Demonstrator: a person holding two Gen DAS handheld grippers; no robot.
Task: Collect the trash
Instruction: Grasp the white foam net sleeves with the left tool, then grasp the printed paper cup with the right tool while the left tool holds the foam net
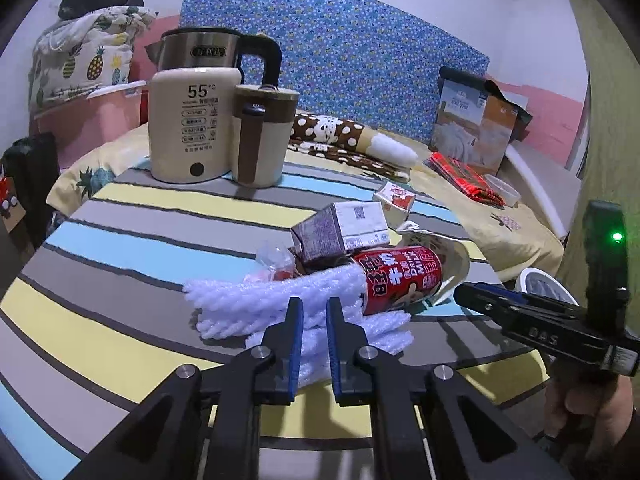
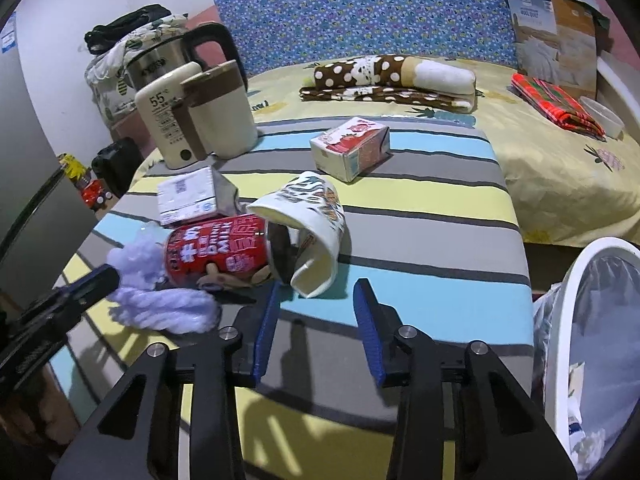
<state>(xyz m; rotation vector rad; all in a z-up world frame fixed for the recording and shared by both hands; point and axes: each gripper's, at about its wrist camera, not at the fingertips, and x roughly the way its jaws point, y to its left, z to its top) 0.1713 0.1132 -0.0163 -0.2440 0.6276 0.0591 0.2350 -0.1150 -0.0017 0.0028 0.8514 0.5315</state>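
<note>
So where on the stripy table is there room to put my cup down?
The near part of the table is bare, between the right gripper and the bin. There is a smaller gap between the pink carton and the kettle. The middle left is crowded: red can, paper cup, white foam.

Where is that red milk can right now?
The red milk can lies on its side on the striped table, between the white foam wrap and the tipped paper cup.
</note>
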